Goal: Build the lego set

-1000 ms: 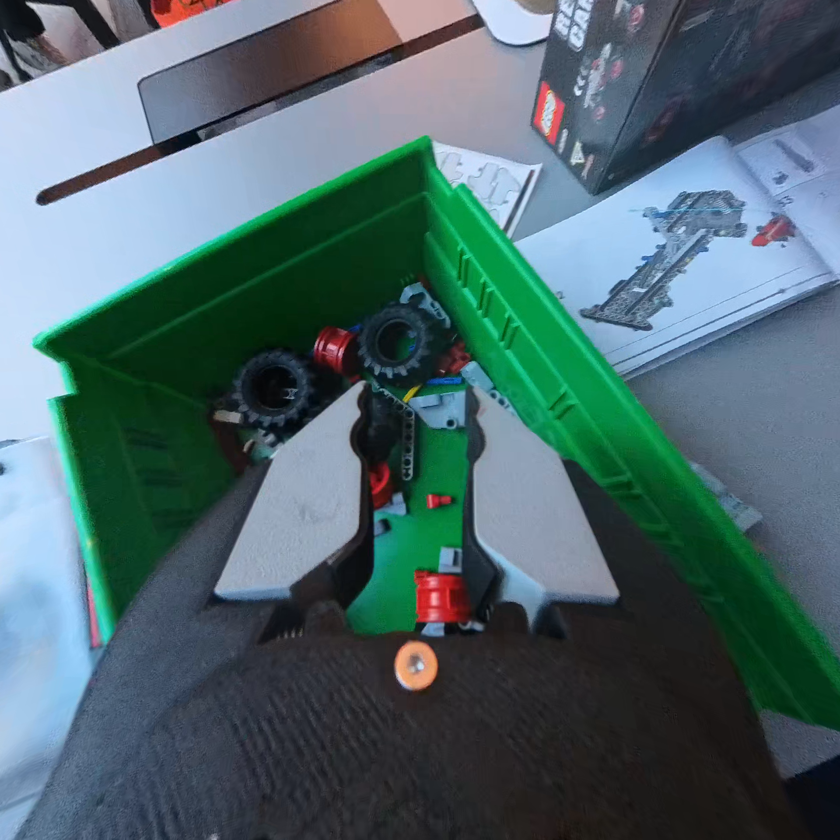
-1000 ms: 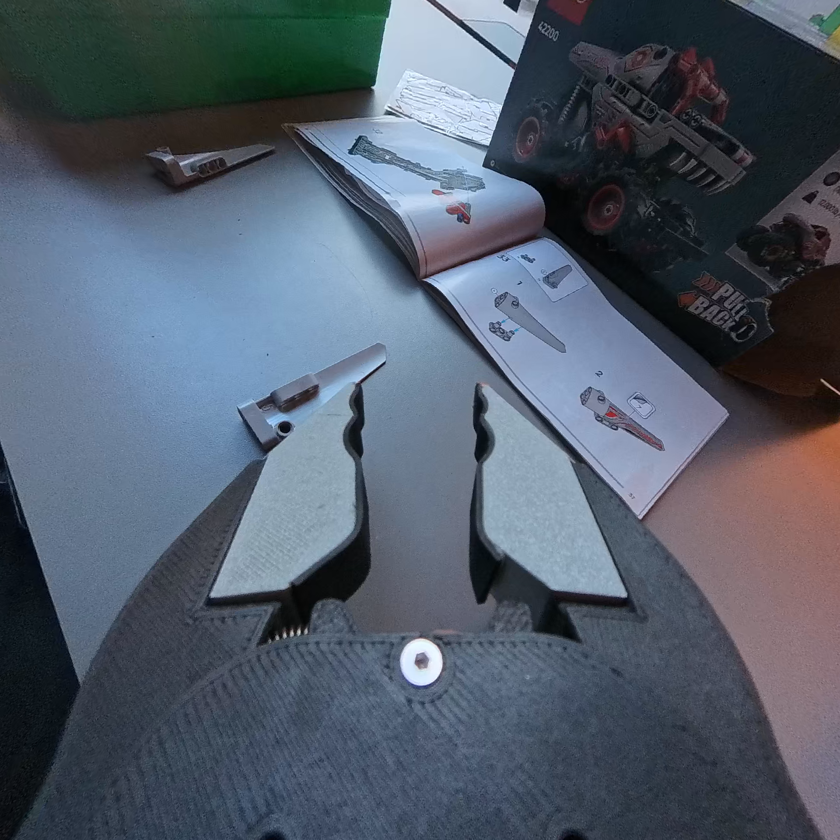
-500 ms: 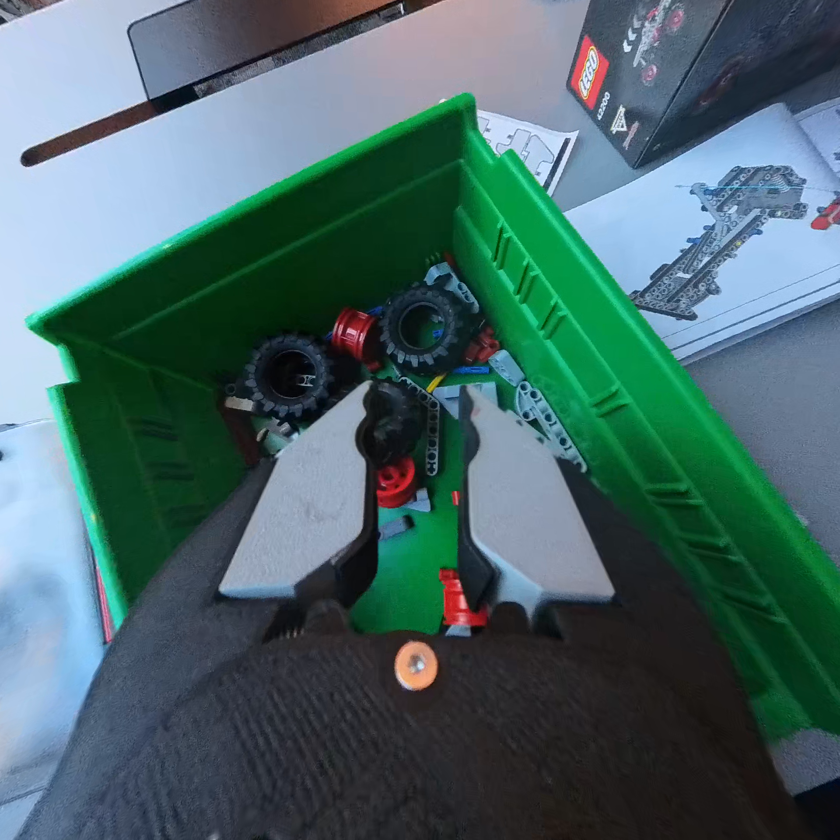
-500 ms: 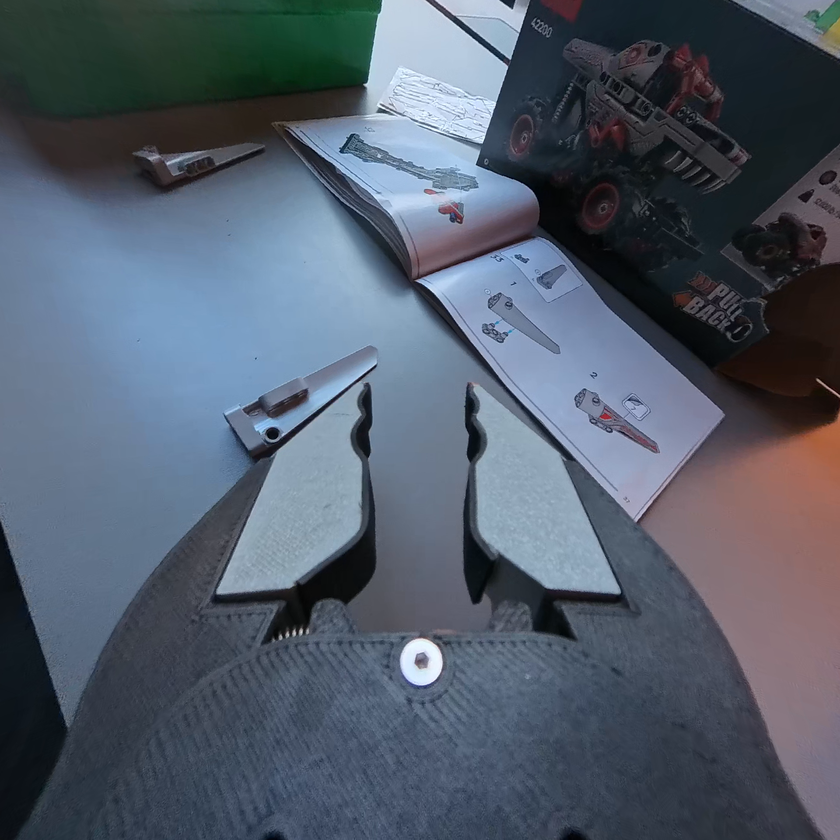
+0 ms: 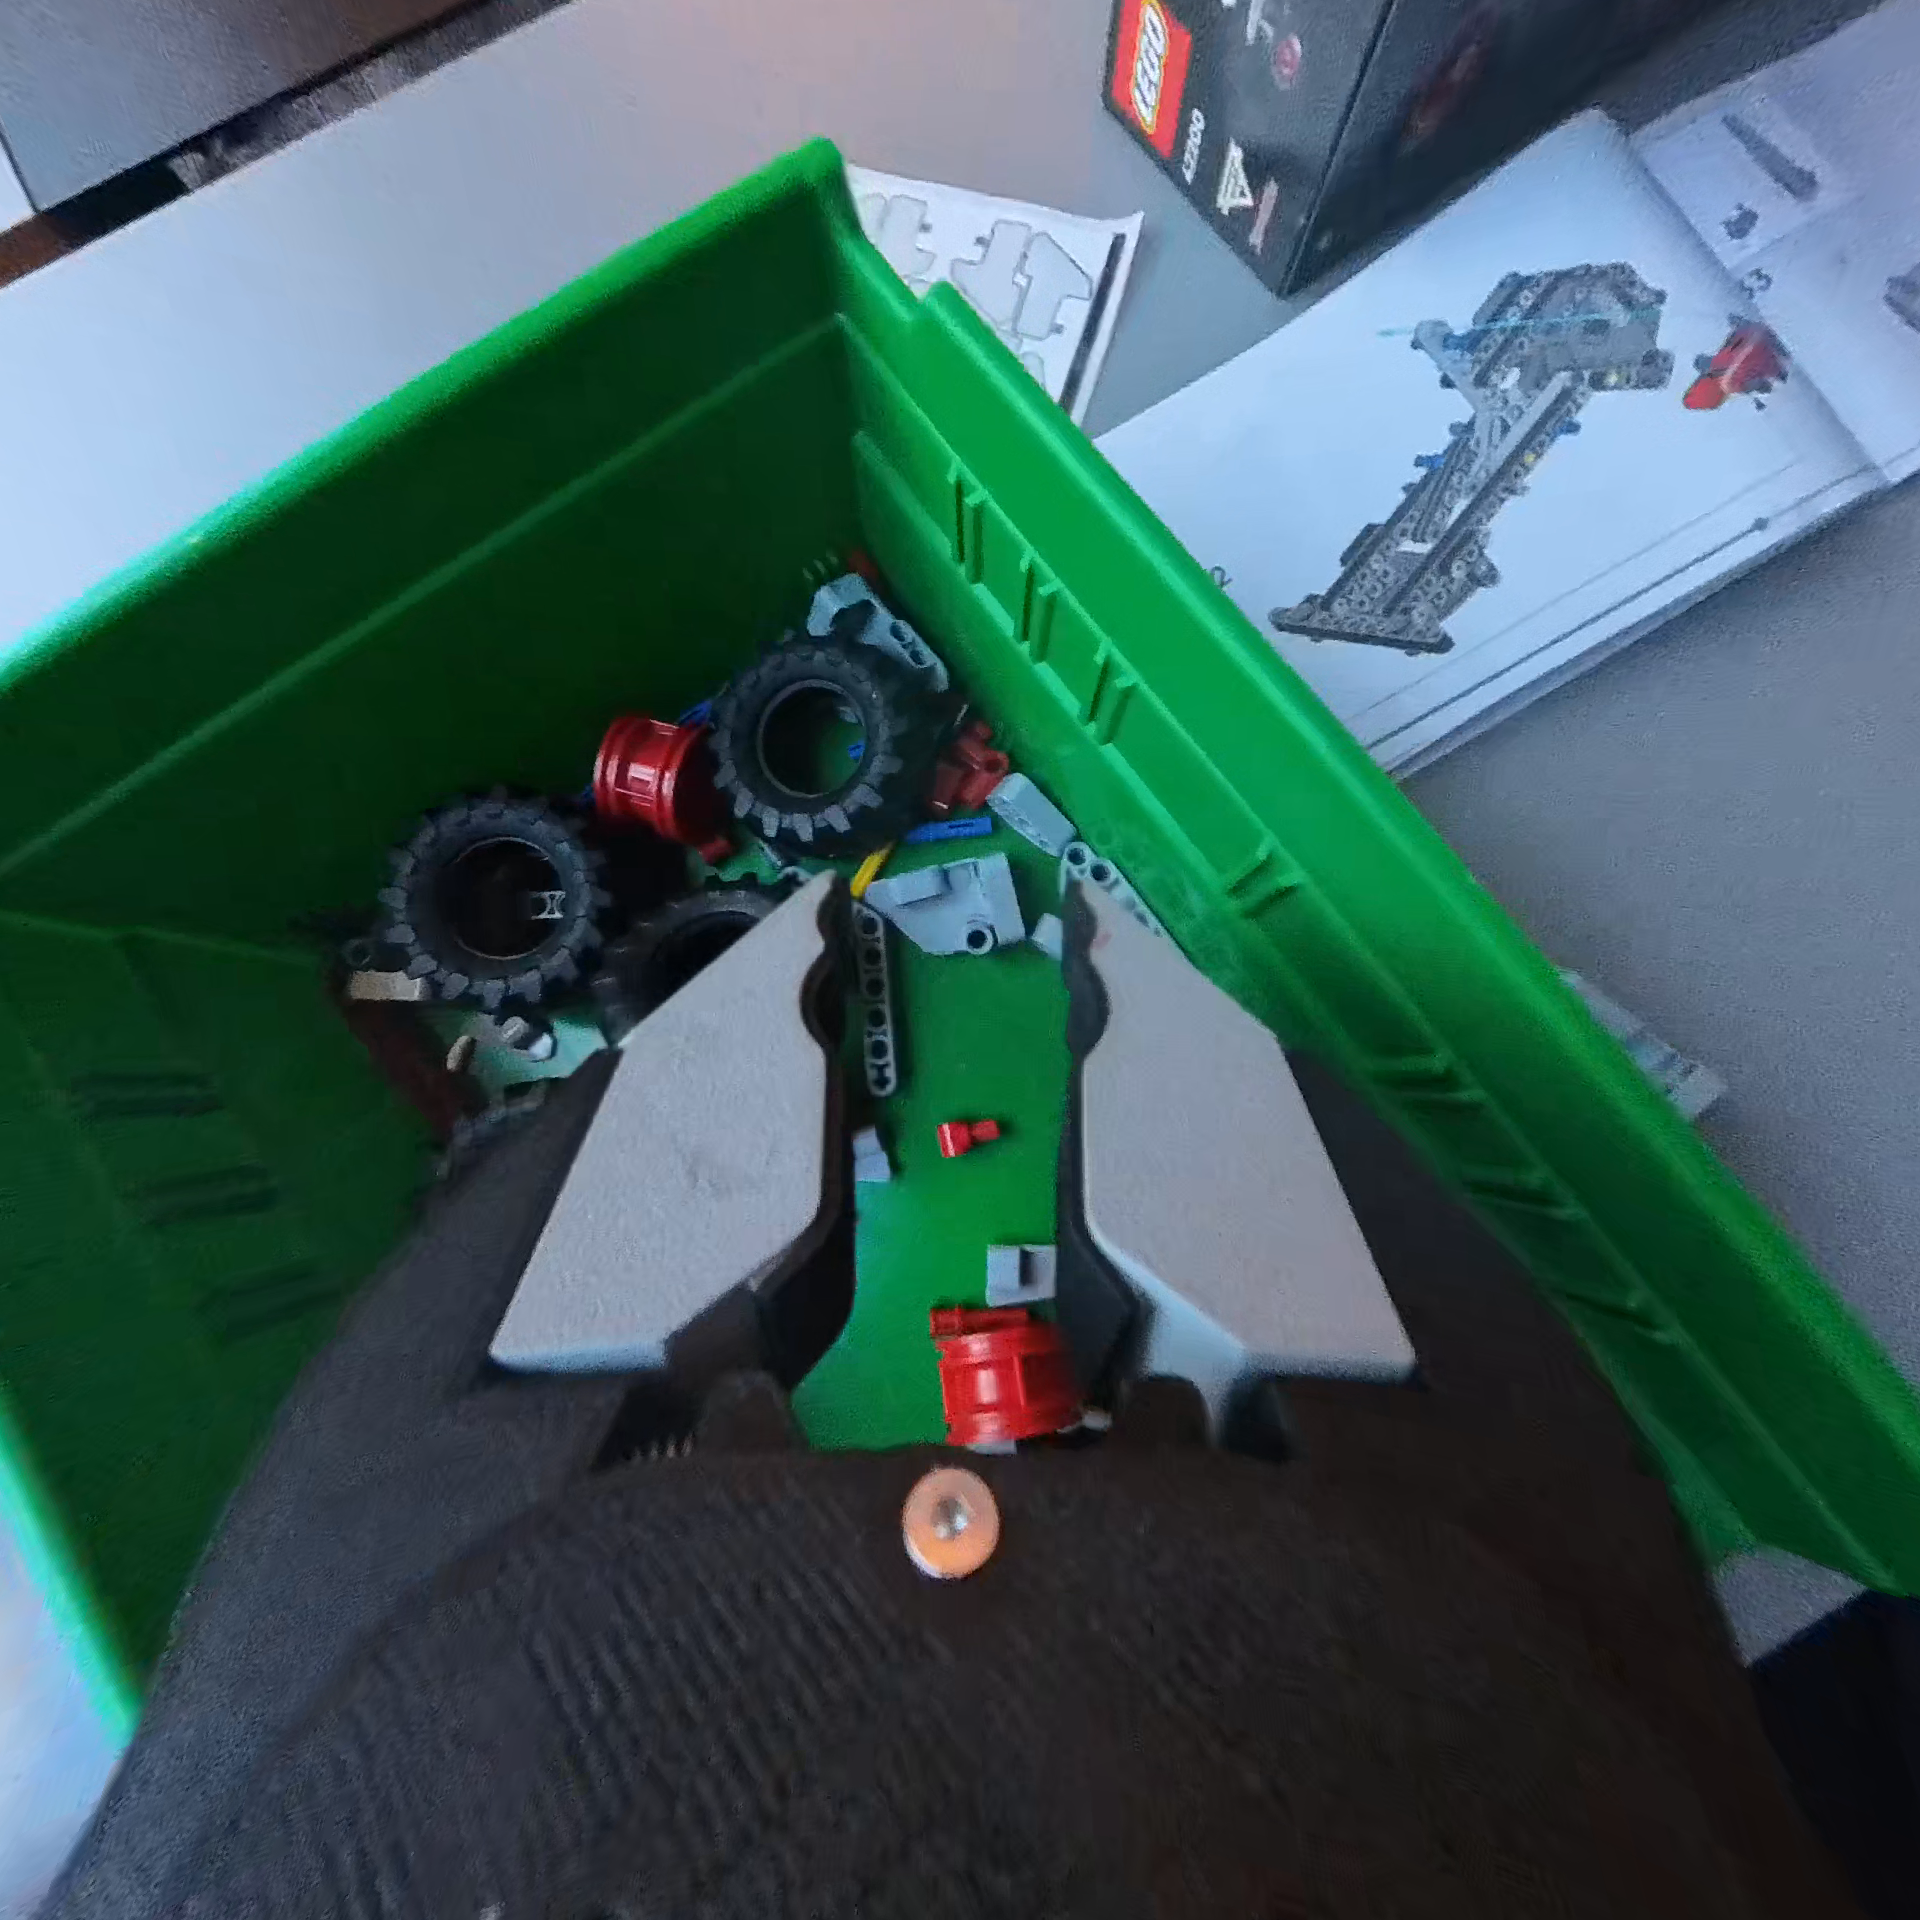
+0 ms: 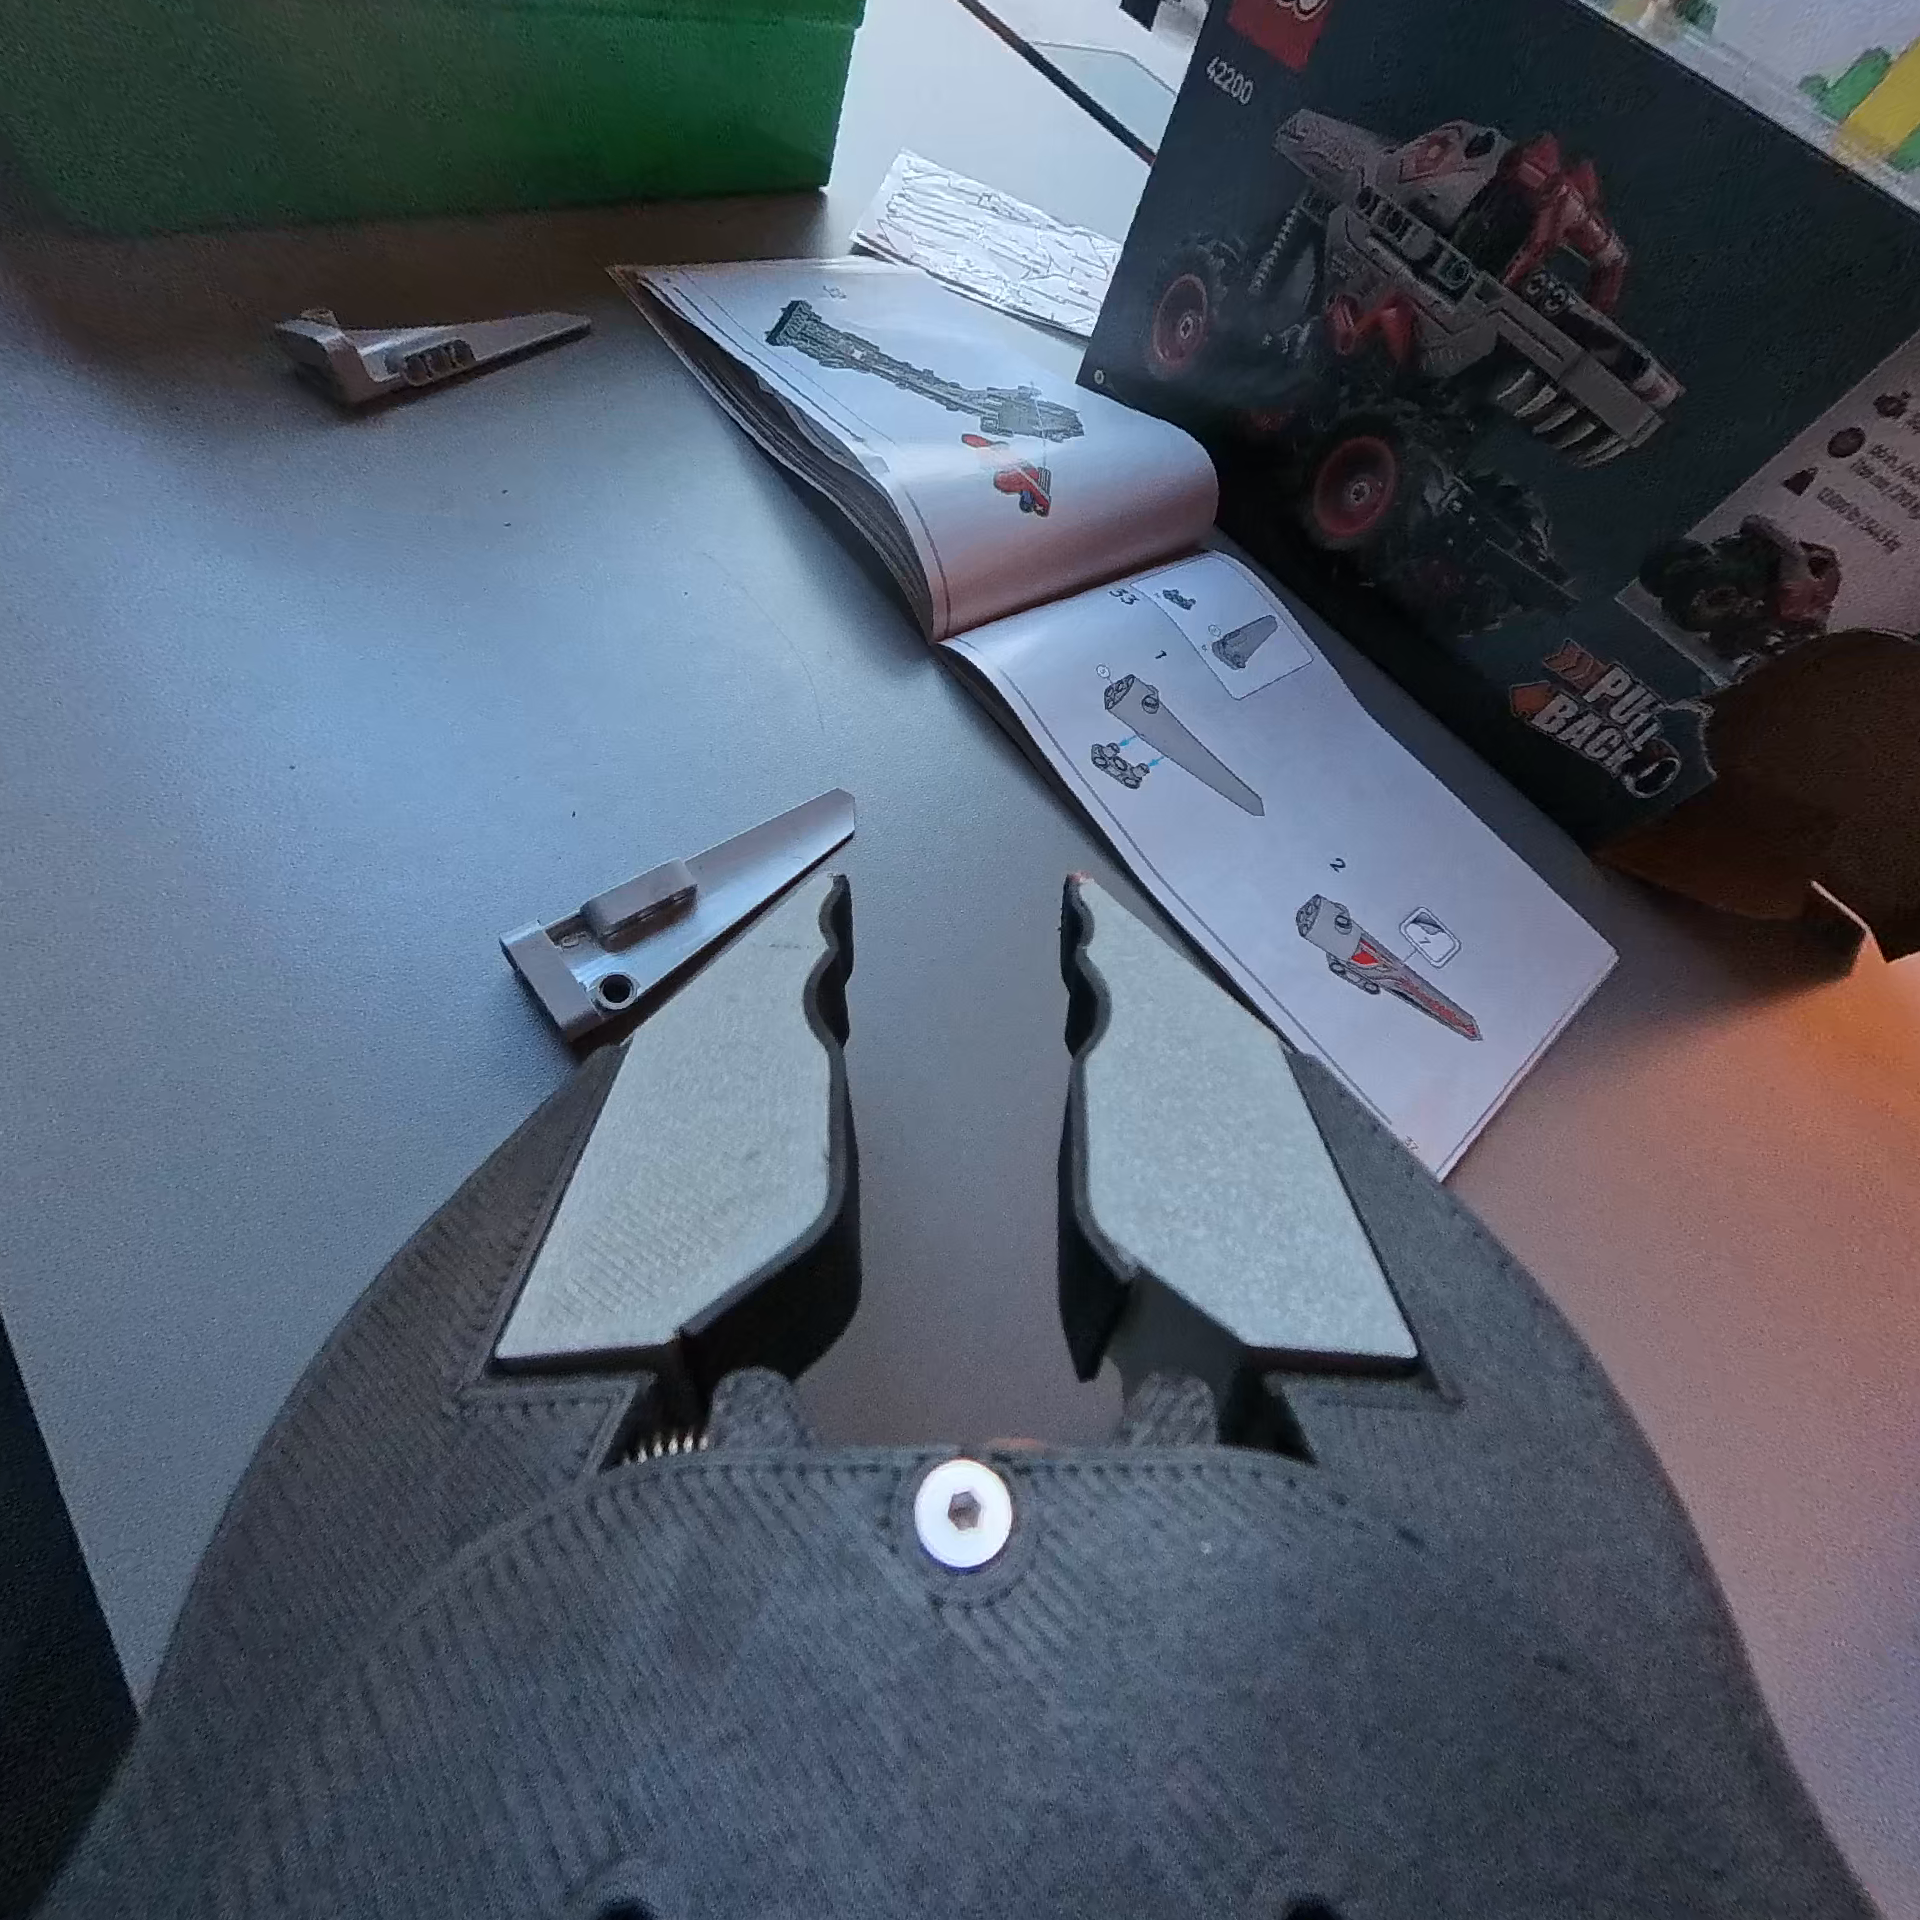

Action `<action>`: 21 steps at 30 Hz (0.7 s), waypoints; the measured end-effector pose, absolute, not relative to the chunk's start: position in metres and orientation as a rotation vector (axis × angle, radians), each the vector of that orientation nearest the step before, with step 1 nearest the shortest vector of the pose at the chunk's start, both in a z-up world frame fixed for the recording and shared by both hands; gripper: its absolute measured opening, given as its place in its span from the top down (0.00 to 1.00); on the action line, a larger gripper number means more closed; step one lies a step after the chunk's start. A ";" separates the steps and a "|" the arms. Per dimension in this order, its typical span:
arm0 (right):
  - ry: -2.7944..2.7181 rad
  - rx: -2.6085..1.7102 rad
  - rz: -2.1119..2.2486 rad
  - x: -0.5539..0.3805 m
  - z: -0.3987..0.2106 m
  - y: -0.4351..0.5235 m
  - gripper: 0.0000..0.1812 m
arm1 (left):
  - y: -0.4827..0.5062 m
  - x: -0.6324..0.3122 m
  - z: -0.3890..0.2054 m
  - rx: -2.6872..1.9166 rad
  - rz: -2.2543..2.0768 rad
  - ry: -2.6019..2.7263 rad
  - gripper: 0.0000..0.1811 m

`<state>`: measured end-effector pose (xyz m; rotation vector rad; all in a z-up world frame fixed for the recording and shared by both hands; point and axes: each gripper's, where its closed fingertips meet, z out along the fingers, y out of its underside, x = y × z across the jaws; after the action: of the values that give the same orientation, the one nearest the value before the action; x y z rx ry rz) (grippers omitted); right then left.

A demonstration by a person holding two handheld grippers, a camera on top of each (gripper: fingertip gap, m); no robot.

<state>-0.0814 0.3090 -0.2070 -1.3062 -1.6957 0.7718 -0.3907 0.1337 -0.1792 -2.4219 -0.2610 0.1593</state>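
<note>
I hold the left gripper above the inside of the green bin, with its jaws wide apart and nothing between them, because I think I am searching here for the next piece. The loose pieces lie on the bin floor: three black tyres and a red wheel hub are pushed to the far corner, a dark perforated beam lies just under the left fingertip, and a light grey panel piece is between the two tips. A second red hub sits close to the base of the jaws. The right gripper waits low over the grey table, also open and empty. Just beside its left finger lies a grey wedge panel with a small connector on it, and a second wedge panel rests farther away, near the bin. The instruction booklet is open next to the set box, probably so that I can read the step with the wedge while I work.
</note>
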 end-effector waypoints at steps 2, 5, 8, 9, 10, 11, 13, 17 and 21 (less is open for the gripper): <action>-1.696 -1.295 0.760 -0.081 -0.207 0.308 0.80 | 0.133 -0.385 -0.188 -2.469 0.135 -0.228 0.79; -1.701 -1.287 0.744 -0.082 -0.207 0.308 0.80 | 0.122 -0.371 -0.206 -2.588 0.051 -0.121 0.81; -1.699 -1.286 0.746 -0.082 -0.207 0.308 0.81 | 0.102 -0.365 -0.226 -2.724 0.062 -0.049 0.82; -1.697 -1.285 0.748 -0.081 -0.207 0.308 0.81 | 0.098 -0.365 -0.229 -2.748 0.055 -0.053 0.82; -1.696 -1.285 0.748 -0.081 -0.207 0.308 0.81 | 0.094 -0.362 -0.232 -2.767 0.028 -0.057 0.81; -1.696 -1.284 0.748 -0.081 -0.207 0.308 0.81 | 0.090 -0.359 -0.235 -2.787 0.000 -0.052 0.80; -1.698 -1.284 0.743 -0.081 -0.207 0.308 0.81 | 0.086 -0.359 -0.240 -2.815 0.020 -0.022 0.80; -1.699 -1.285 0.735 -0.082 -0.207 0.308 0.81 | 0.087 -0.386 -0.237 -2.807 0.181 -0.146 0.83; -1.698 -1.284 0.732 -0.082 -0.207 0.309 0.81 | 0.093 -0.399 -0.222 -2.713 0.204 -0.229 0.82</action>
<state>-0.0817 0.3086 -0.2073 -1.2838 -1.6982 0.7323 -0.3986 0.0929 -0.2218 -2.7133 -0.2285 0.2037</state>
